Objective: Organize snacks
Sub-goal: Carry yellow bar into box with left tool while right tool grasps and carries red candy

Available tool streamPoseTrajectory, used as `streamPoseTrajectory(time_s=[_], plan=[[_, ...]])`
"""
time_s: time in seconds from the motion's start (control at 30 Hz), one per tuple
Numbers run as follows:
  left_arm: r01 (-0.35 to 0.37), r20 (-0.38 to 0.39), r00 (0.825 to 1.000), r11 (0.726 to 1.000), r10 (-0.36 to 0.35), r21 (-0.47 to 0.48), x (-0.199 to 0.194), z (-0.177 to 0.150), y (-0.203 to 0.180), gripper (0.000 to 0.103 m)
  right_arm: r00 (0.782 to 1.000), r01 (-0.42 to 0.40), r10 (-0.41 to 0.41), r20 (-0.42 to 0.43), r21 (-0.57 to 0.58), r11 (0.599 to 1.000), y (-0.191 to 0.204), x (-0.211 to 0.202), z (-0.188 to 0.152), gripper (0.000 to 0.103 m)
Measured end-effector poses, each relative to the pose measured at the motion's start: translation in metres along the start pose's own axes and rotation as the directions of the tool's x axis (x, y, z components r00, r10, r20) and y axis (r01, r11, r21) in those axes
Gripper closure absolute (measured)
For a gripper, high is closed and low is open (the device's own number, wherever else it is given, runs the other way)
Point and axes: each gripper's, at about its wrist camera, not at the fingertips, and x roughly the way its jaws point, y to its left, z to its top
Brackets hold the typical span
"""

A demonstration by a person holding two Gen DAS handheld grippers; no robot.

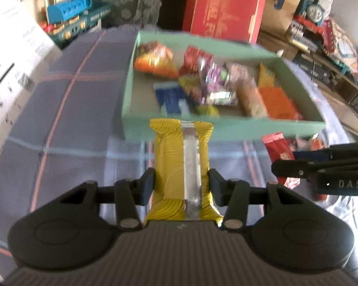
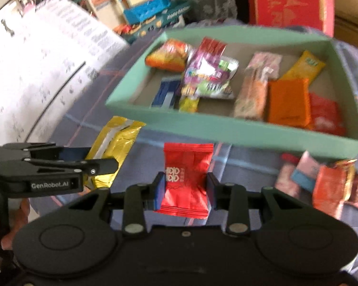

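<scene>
My left gripper (image 1: 181,186) is shut on a yellow snack packet (image 1: 176,157) with a silver seam, held above the cloth in front of the green box (image 1: 136,128). My right gripper (image 2: 185,189) is shut on a red snack packet (image 2: 187,174), held just short of the green box's near wall (image 2: 226,133). The box holds several snacks, among them an orange bag (image 2: 167,54), a blue packet (image 2: 165,93) and an orange packet (image 2: 287,100). The left gripper with the yellow packet (image 2: 114,147) shows at the left of the right wrist view. The right gripper and red packet (image 1: 278,150) show at the right of the left wrist view.
Several loose snacks (image 2: 322,183) lie on the checked cloth (image 1: 71,109) right of my right gripper. A white printed box (image 2: 35,71) stands at the left. A red box (image 1: 224,7) and toys (image 1: 69,14) stand behind the green box.
</scene>
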Motion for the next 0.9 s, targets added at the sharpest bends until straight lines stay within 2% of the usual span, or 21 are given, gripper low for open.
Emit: streamPoseTrajectory(time_s=[0.23, 0.47, 0.67, 0.9], plan=[[-0.039, 0.089, 0.995, 0.999, 0.038, 0.008, -0.005, 0.057, -0.001, 0.055, 0.996, 0.003, -0.009, 0.088, 0.061, 0.998, -0.011, -0.017, 0.037, 0.068], [-0.068, 0.099, 0.993, 0.998, 0.068, 0.002, 0.023, 0.108, 0.002, 0.055, 0.993, 0.001, -0.016, 0.115, 0.132, 0.991, -0.023, -0.001, 0.076, 0.068], [-0.082, 0.079, 0.994, 0.997, 0.08, 0.016, 0.047, 0.119, 0.002, 0.055, 0.995, 0.0, -0.015, 0.096, 0.159, 0.987, -0.029, 0.021, 0.087, 0.068], [-0.104, 0.044, 0.994, 0.994, 0.102, 0.034, 0.07, 0.116, 0.005, 0.052, 0.998, -0.007, -0.005, 0.066, 0.179, 0.984, -0.033, 0.042, 0.09, 0.067]])
